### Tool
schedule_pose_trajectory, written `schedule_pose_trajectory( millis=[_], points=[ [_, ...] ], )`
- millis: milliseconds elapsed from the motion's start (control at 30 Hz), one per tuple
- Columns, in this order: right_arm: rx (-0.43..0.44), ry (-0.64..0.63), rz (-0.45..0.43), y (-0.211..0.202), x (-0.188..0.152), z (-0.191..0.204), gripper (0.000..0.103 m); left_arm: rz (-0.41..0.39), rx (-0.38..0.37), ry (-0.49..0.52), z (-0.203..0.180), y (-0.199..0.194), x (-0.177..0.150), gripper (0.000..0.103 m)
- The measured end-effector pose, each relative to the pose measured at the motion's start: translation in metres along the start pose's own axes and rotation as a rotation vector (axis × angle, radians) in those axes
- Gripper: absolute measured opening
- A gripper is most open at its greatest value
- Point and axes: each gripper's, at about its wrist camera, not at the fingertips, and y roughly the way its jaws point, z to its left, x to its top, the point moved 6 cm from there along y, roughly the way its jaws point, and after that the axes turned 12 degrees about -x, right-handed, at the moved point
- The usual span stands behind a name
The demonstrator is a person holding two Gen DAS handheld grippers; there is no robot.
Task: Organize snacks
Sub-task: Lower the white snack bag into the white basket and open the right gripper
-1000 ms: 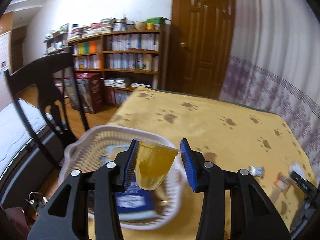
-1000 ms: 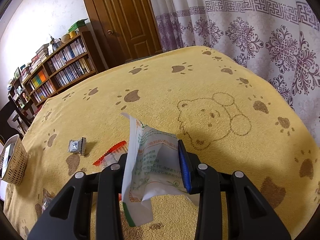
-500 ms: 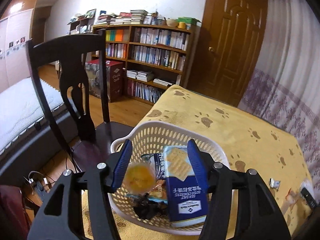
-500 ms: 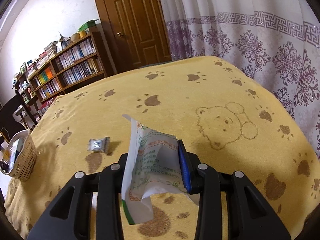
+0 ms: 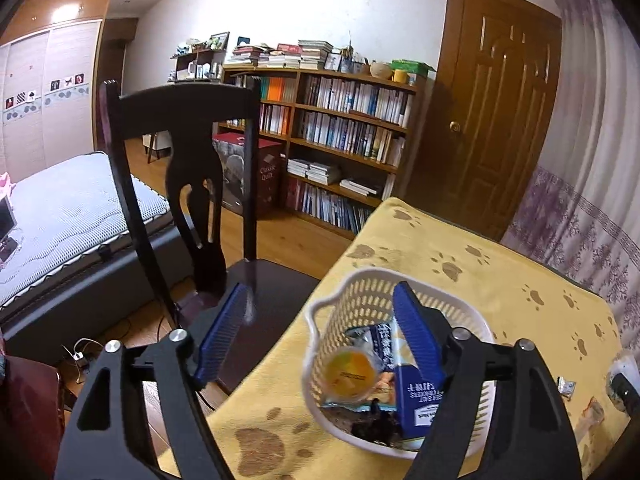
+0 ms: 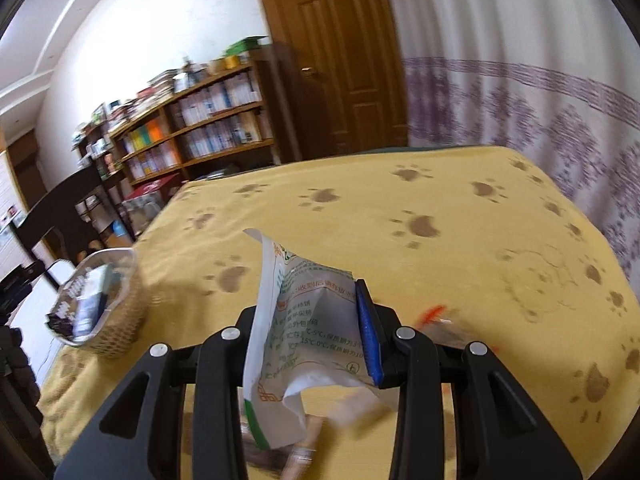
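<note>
A white slotted basket [image 5: 360, 276] stands at the table's near-left corner. In it lie an orange jelly cup [image 5: 350, 372], a blue cracker box [image 5: 418, 400] and other packets. My left gripper [image 5: 320, 292] hovers above the basket's left side, open wide, with nothing between its blue pads. In the right wrist view my right gripper [image 6: 308, 300] is shut on a white and green snack packet [image 6: 308, 320], held up over the yellow tablecloth. The same basket [image 6: 120, 320] shows at that view's left, some way from the packet.
A dark wooden chair [image 5: 180, 120] stands against the table's left edge beside the basket. A small silver wrapped candy [image 5: 566, 385] and an orange-red wrapper [image 6: 432, 314] lie on the yellow paw-print cloth [image 6: 440, 200]. Curtains hang along the right side.
The left gripper let the jelly cup drop into the basket, opened wide and drew back to the left. The right gripper carried the packet leftward, bringing the basket closer.
</note>
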Motion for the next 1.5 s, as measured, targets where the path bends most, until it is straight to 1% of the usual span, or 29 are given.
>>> schedule_pose_trajectory(
  millis=[100,233,433,567,700,900,1000,1100,1133,1167,1300,1500],
  points=[
    [0.057,-0.029,0.005,-0.003,0.003,0.033,0.036,-0.025,0.032,0.011,0.004,-0.009,0.004,0.082],
    [0.148,-0.094,0.008,-0.010,0.005,0.090,0.036,-0.044,0.030,0.003,0.010,-0.018,0.009,0.083],
    [0.253,-0.192,0.002,-0.019,0.007,0.173,0.036,-0.070,0.028,-0.041,0.023,-0.030,0.014,0.084],
    [0.297,-0.248,0.007,-0.020,0.005,0.219,0.036,-0.079,0.027,-0.064,0.030,-0.034,0.017,0.084],
    [0.311,-0.277,0.017,-0.018,0.001,0.246,0.036,-0.083,0.036,-0.065,0.032,-0.034,0.018,0.084],
    [0.310,-0.301,0.033,-0.007,0.001,0.270,0.036,-0.088,0.047,-0.053,0.029,-0.031,0.019,0.085],
    [0.315,-0.313,0.038,-0.002,0.001,0.284,0.036,-0.089,0.039,-0.046,0.026,-0.033,0.019,0.086],
    [0.323,-0.325,0.031,-0.001,0.000,0.295,0.038,-0.098,0.033,-0.034,0.022,-0.035,0.019,0.090],
    [0.334,-0.328,0.025,-0.001,0.001,0.298,0.041,-0.099,0.035,-0.030,0.022,-0.036,0.019,0.091],
    [0.343,-0.330,0.023,-0.002,0.000,0.299,0.047,-0.102,0.041,-0.024,0.021,-0.036,0.020,0.091],
    [0.335,-0.339,0.004,-0.006,-0.001,0.294,0.047,-0.103,0.047,-0.023,0.022,-0.036,0.020,0.091],
    [0.328,-0.303,0.018,-0.006,-0.002,0.278,0.047,-0.104,0.041,-0.018,0.020,-0.036,0.020,0.091]
  ],
)
